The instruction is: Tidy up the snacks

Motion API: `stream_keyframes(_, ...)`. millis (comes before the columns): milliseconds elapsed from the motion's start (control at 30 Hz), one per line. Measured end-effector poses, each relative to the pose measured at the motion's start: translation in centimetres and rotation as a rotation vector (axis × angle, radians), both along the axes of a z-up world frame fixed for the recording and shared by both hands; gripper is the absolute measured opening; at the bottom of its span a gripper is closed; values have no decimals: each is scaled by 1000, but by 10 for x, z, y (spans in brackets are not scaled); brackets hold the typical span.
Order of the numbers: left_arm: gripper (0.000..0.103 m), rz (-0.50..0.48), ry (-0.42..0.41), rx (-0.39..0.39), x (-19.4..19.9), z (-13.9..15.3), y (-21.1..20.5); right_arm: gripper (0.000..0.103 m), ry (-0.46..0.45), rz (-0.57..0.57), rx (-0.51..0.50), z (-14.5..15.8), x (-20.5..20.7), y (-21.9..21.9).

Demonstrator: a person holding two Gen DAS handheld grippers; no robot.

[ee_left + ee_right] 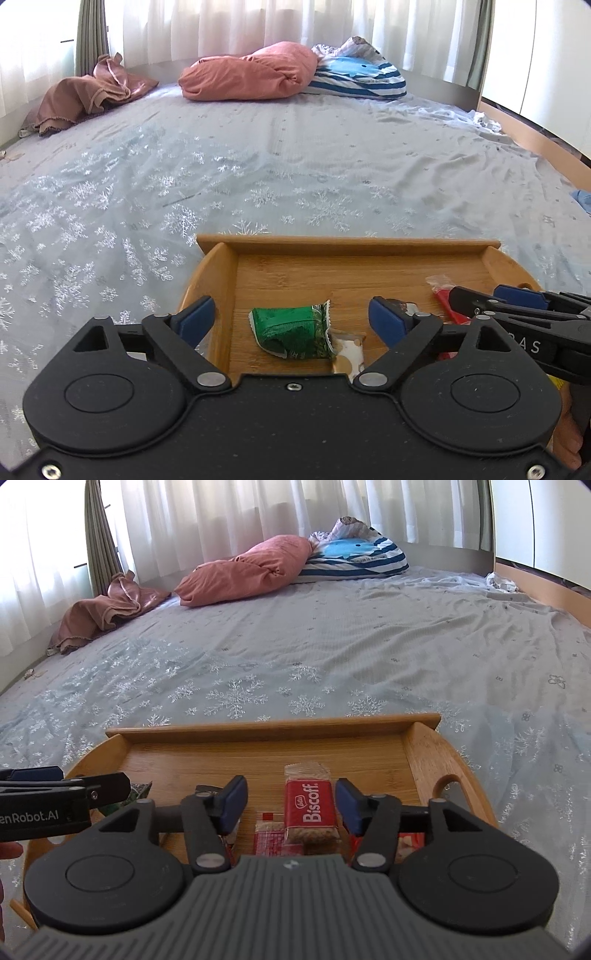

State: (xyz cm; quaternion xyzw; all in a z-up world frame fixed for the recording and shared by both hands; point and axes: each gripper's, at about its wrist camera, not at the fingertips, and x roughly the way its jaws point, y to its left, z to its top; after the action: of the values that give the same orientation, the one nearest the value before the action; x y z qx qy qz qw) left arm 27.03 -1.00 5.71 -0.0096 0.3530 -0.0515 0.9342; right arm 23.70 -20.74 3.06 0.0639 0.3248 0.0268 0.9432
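Observation:
A wooden tray lies on the bed. In the left wrist view a green snack packet rests on the tray floor, with a beige packet beside it. My left gripper hovers over the green packet, open, its blue pads well apart from it. In the right wrist view a red Biscoff packet lies on other red-and-white packets. My right gripper is open around the Biscoff packet, pads clear of it. Each gripper shows at the edge of the other's view: right gripper, left gripper.
The tray sits on a pale blue snowflake bedsheet. A pink pillow, a striped pillow and brown cloth lie at the far side by white curtains. A wooden bed frame runs along the right.

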Motion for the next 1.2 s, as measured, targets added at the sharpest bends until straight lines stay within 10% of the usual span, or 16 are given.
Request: stream_keyframes(1200,99,-75,-97,-23,-169,62,16,98,-157,51,-9,56,-133,-13)
